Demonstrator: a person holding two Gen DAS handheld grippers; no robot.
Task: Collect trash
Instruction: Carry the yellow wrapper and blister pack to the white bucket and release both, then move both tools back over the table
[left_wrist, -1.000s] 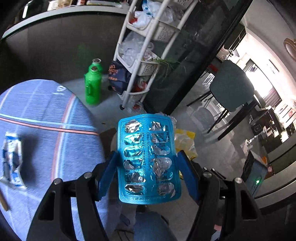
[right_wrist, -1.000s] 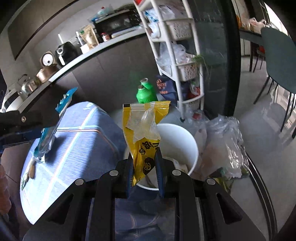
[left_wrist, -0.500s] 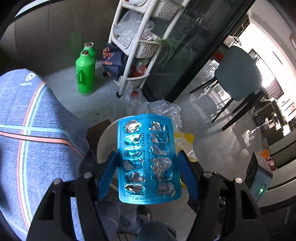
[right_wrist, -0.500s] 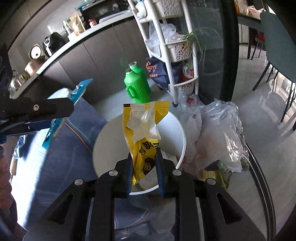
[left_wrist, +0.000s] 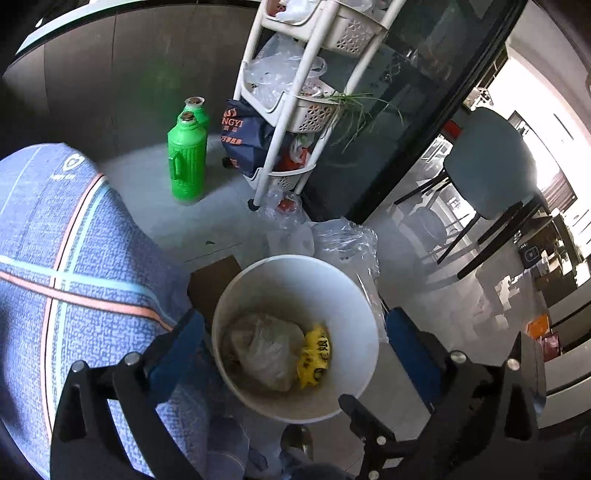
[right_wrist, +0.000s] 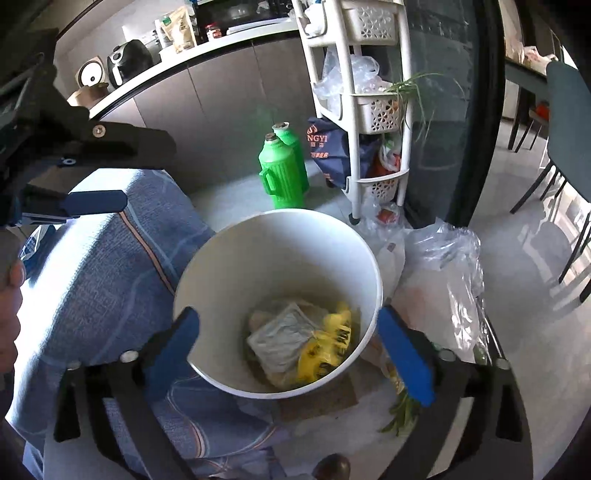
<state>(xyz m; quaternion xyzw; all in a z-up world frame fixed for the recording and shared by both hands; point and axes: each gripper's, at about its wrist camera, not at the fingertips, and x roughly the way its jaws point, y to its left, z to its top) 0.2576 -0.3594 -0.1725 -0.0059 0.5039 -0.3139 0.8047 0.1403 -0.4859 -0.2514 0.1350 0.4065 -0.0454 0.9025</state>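
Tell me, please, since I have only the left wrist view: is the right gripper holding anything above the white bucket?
Observer: No. In the right wrist view the right gripper is open above the white bucket. Its jaws have just been opening and nothing is between them.
Operator: Thank you. Is there anything on the floor beside the bucket that I cannot see?
Observer: Yes. A bunch of green stalks lies on the floor beside the bucket, below the clear plastic bag.
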